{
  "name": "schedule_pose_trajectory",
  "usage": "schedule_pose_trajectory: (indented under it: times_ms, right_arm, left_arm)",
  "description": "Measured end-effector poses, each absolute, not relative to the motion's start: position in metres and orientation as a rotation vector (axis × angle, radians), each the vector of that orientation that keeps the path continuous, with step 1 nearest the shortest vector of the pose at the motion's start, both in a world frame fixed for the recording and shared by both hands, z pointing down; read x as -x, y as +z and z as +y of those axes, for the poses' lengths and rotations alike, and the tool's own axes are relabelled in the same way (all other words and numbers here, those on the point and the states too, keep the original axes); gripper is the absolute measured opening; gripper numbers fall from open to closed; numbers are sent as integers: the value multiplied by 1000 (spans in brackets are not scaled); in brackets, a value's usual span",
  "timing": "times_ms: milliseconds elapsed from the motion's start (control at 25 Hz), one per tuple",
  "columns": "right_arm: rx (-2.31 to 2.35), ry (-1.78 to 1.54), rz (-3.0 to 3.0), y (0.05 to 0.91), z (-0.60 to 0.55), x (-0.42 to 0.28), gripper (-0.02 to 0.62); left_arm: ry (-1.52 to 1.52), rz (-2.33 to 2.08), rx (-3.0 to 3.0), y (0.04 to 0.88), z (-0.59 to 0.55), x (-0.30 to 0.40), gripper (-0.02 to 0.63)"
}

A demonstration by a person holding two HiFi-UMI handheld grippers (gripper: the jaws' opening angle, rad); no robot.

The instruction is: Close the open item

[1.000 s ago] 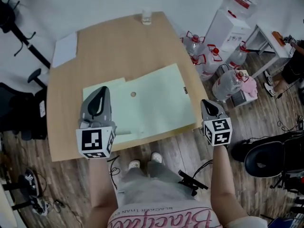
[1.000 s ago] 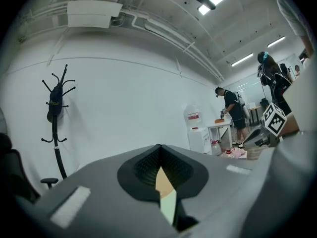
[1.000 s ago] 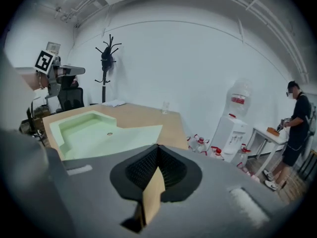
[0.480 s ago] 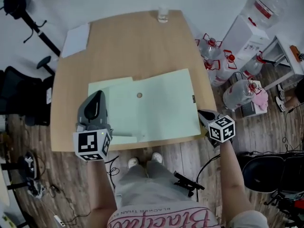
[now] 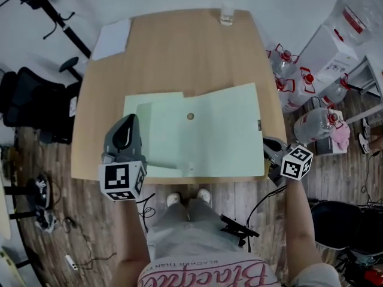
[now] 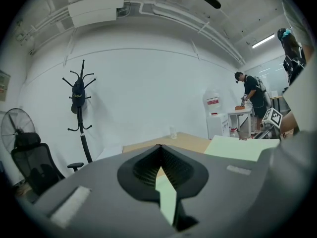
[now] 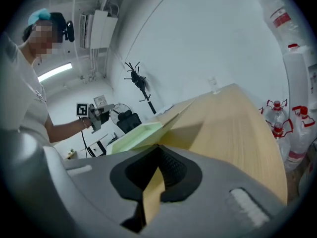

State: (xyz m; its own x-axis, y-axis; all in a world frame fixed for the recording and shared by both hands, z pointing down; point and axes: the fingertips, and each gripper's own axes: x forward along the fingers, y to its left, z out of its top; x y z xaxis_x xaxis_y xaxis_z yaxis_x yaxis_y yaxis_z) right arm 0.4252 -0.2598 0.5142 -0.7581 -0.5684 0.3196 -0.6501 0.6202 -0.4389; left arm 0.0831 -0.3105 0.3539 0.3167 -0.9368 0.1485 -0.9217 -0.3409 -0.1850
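I had both claws pinched shut and empty, my left gripper (image 5: 127,121) over the open folder's (image 5: 221,130) near-left flap, my right gripper (image 5: 268,142) just beside its right edge.

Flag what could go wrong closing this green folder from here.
1. The right tool sits jaws together at the folder's right corner, gripping nothing; it may shove rather than lift the flap.
2. The folder lies at the table's near edge; a shove could slide it off.
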Motion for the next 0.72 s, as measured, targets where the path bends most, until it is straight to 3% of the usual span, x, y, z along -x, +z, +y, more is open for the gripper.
schedule_pose_trajectory:
  times_ms: [720]
  right_arm:
    - [-1011, 585, -2699, 472, -283, -356, 3]
  left_arm:
    - [-313, 1893, 2450, 368, -288, -3, 17]
